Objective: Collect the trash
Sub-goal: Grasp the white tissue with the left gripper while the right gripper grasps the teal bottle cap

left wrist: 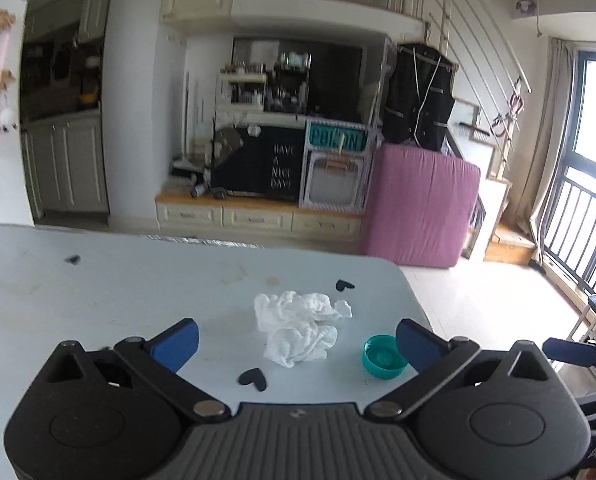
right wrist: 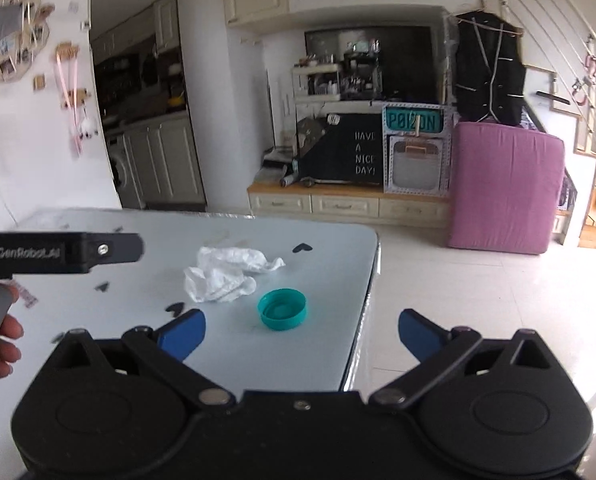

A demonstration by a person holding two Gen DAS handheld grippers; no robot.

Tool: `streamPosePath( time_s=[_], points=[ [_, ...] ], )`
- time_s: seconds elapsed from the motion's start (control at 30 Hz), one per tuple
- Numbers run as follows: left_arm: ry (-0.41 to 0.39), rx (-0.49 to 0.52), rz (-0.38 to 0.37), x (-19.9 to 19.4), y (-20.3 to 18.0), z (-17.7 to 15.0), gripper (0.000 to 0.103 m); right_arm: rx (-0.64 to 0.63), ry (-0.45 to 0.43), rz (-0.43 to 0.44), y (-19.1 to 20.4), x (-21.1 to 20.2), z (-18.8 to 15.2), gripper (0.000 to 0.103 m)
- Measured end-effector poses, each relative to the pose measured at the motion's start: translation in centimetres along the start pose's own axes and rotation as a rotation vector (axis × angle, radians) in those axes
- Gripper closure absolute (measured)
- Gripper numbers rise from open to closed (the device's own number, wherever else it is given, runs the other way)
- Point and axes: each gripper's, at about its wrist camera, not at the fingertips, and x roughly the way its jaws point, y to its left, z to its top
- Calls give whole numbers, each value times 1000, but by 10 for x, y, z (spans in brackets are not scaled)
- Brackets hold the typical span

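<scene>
A crumpled white tissue (left wrist: 298, 326) lies on the pale blue table (left wrist: 117, 292), just ahead of my left gripper (left wrist: 298, 344), which is open and holds nothing. A teal bottle cap (left wrist: 384, 356), hollow side up, rests to the tissue's right, close to the left gripper's right finger. In the right wrist view the tissue (right wrist: 225, 274) and the cap (right wrist: 282, 309) sit ahead and left of my right gripper (right wrist: 301, 334), which is open and empty near the table's right edge (right wrist: 368, 304). The left gripper's body (right wrist: 57, 252) and a hand (right wrist: 1, 344) show at far left.
Small dark heart-shaped marks (left wrist: 253, 379) dot the table top. Beyond the table is tiled floor (right wrist: 478, 312), a pink covered block (right wrist: 506, 188), a low cabinet with drawers (right wrist: 346, 204), and a railing by the window (left wrist: 578, 236).
</scene>
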Motion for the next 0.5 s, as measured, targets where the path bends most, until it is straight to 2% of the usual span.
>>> streamPosePath(
  time_s=[0.17,0.27,0.37,0.43,0.47,0.5],
  points=[
    [58,-11,-1,41,8,3,0,14,50,40,-3,47,6,0],
    [70,-30,2,56,16,7,0,-23,89,36,1,75,11,2],
    [82,-38,1,68,20,11,0,-63,137,52,7,102,12,13],
    [89,-34,0,76,19,15,0,-70,158,74,10,117,12,15],
    [92,-35,-4,80,19,15,0,-73,171,78,11,126,12,19],
    [96,-38,-8,85,18,16,0,-73,184,82,12,133,12,26]
  ],
)
